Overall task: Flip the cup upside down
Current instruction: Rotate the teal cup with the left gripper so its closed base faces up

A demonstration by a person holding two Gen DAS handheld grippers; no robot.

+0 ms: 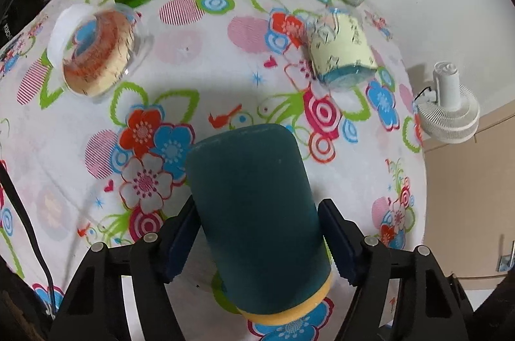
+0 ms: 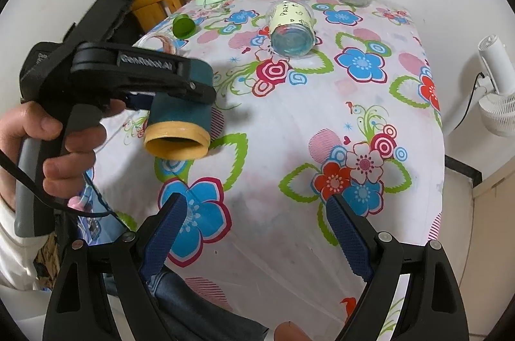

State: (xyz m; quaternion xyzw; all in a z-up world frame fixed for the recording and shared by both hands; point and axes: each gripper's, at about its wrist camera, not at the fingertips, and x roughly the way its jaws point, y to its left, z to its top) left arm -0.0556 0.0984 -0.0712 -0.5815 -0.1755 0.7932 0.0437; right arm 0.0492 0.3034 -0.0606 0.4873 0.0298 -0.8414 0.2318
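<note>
Cup first: the teal felt-covered cup with a yellow-orange rim (image 2: pixel 178 118) is clamped across its body by the left gripper (image 1: pixel 257 231), one dark blue pad pressed to each side. It hangs clear of the floral tabletop (image 2: pixel 289 131), nearer the person's hand (image 2: pixel 54 144) than anything else on the cloth. From the right wrist view its open mouth tips downward and toward the camera, its closed base lifted up and away, so the turn looks well under way but not finished. My judgement is that what remains is rotating it until the rim faces straight down, lowering it to the cloth and releasing it.

Beyond the cup, a clear plastic cup with a pale yellow label (image 2: pixel 291 28) lies on its side. Left of the teal cup, a small green round cup (image 2: pixel 183 26) rests too. The right gripper (image 2: pixel 257 231) stands wide apart with nothing between its pads.
</note>
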